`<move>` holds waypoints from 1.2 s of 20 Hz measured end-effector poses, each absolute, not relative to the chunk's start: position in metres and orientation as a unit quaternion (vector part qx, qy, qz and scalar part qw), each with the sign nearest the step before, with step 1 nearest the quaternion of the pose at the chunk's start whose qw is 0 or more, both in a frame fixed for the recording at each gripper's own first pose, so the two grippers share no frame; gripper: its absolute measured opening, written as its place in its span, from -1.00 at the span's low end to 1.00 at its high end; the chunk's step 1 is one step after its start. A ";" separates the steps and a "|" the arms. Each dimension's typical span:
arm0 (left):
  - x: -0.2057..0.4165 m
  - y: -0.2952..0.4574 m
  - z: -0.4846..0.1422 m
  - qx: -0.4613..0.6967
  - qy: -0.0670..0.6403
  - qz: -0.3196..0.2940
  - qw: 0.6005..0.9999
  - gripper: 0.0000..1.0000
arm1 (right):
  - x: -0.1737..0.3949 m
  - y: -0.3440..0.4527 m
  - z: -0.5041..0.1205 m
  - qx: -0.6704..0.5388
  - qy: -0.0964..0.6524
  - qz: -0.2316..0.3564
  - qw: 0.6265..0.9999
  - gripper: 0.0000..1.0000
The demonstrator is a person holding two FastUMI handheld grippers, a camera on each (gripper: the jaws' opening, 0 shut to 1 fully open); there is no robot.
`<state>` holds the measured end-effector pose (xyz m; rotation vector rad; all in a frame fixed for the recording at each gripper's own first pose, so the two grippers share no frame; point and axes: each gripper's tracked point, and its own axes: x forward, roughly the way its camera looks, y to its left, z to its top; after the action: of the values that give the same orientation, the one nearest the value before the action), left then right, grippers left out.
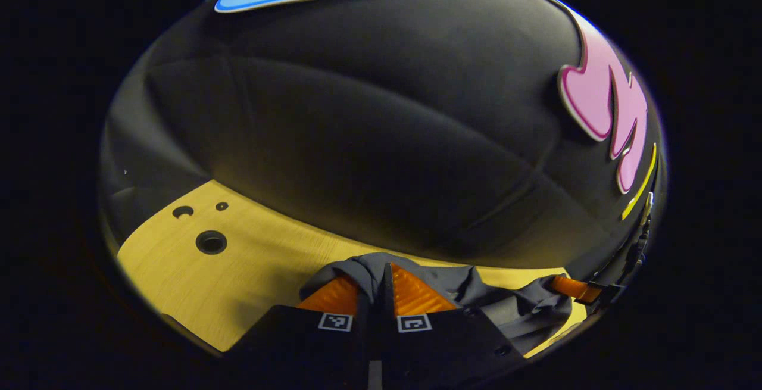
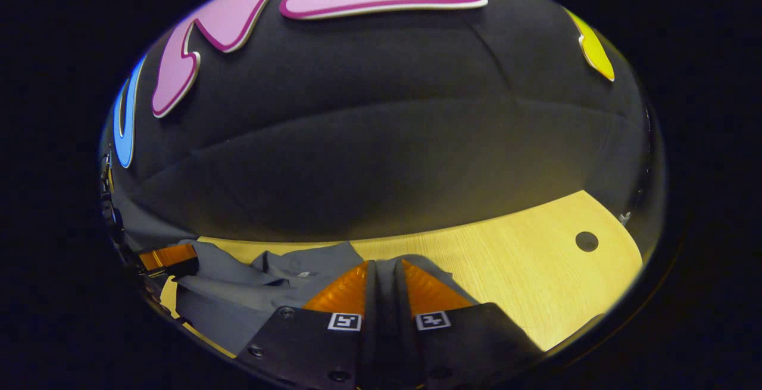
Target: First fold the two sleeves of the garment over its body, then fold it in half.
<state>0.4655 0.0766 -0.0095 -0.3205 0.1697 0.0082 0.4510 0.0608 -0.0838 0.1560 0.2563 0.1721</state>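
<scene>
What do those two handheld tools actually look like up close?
Each tool, left and right, has a dark, blocky body tapering into two wedge-shaped fingers with ribbed inner faces. A small square black-and-white marker sits at each finger's base, and round screw heads dot the body.

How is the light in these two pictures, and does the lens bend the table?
Left gripper view: warm light on the table, booth wall dim, table edge curved by the fisheye lens. Right gripper view: the same bending, table bright, grey garment in shade, all fairly sharp.
</scene>
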 end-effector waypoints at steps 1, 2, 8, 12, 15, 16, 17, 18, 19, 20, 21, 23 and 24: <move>0.463 0.076 -0.010 -0.155 0.084 0.004 0.984 -0.64 | 0.452 0.062 -0.083 0.076 0.124 0.088 0.985 -0.55; 0.460 0.072 -0.005 -0.151 0.078 -0.002 0.985 -0.53 | 0.448 0.059 -0.078 0.073 0.117 0.087 0.987 -0.29; 0.415 0.053 0.040 -0.090 0.034 -0.017 0.995 0.75 | 0.405 0.047 -0.044 0.038 0.083 0.083 0.992 0.95; 0.343 0.051 0.088 -0.035 -0.015 -0.005 0.999 0.92 | 0.348 0.035 -0.019 0.017 0.057 0.068 0.996 0.98; 0.278 0.053 0.122 -0.034 -0.043 -0.004 0.999 0.92 | 0.302 0.031 0.006 -0.002 0.028 0.065 0.997 0.98; 0.252 0.054 0.136 -0.034 -0.053 -0.005 0.998 0.92 | 0.285 0.031 0.016 -0.006 0.021 0.066 0.998 0.98; 0.232 0.058 0.145 -0.033 -0.062 -0.004 0.998 0.92 | 0.268 0.032 0.025 -0.008 0.014 0.067 0.998 0.98; 0.208 0.061 0.154 -0.030 -0.070 -0.003 0.997 0.92 | 0.251 0.033 0.035 -0.008 0.008 0.069 0.998 0.98; 0.186 0.065 0.160 -0.027 -0.079 0.000 0.997 0.92 | 0.235 0.034 0.043 -0.005 0.003 0.069 0.998 0.98; 0.165 0.067 0.166 -0.027 -0.087 0.002 0.996 0.92 | 0.219 0.036 0.051 -0.001 -0.003 0.071 0.998 0.98; 0.144 0.065 0.170 -0.030 -0.093 0.001 0.995 0.92 | 0.203 0.037 0.058 0.001 -0.010 0.071 0.997 0.98; 0.108 0.067 0.170 -0.042 -0.102 0.002 0.994 0.83 | 0.170 0.037 0.069 0.000 -0.027 0.067 0.997 0.98; 0.091 0.067 0.167 -0.049 -0.104 0.004 0.993 0.92 | 0.154 0.037 0.073 -0.001 -0.033 0.066 0.997 0.97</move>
<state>0.0913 0.0675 0.1675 -0.0991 -0.2080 0.0073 0.1539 0.0372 0.0731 -0.0013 -0.0663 0.1330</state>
